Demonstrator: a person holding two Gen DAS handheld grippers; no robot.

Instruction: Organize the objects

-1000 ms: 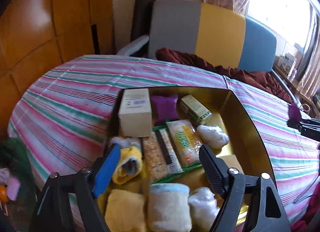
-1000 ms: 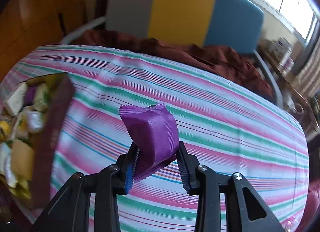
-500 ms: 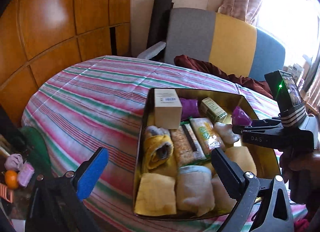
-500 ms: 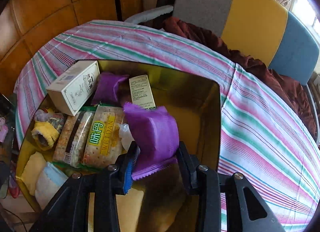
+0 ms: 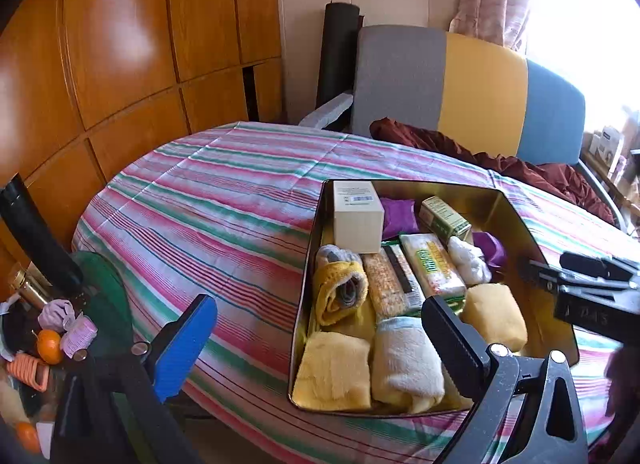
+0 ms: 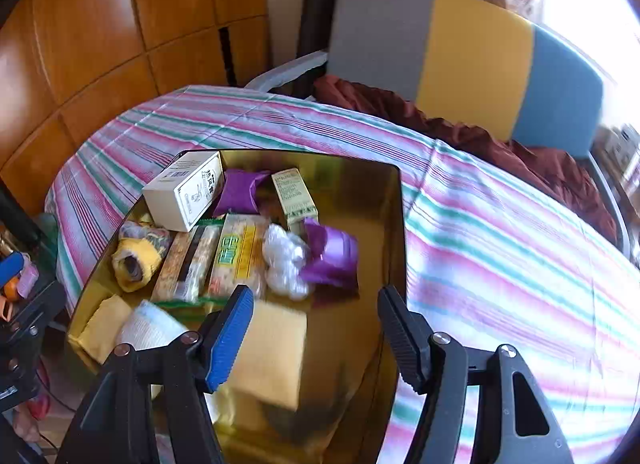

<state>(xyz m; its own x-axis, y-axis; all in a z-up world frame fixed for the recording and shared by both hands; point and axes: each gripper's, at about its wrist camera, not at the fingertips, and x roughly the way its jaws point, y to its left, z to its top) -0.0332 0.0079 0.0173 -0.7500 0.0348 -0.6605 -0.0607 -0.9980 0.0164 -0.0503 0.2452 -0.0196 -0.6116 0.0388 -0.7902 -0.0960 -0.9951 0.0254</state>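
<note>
Bare tin floor (image 6: 356, 328) beside purple packet (image 6: 332, 258)

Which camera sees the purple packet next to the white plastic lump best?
The right wrist view. There the purple packet lies whole and near in the gold box, beside the white lump, ahead of the opening right gripper. The left wrist view shows only a small part of it behind the lump.

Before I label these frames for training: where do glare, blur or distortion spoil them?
Left wrist view: window blown out, wood panels carry glare, fisheye bends the edges. Right wrist view: motion blur smears the purple packet and yellow cloth in the gold tin.
</note>
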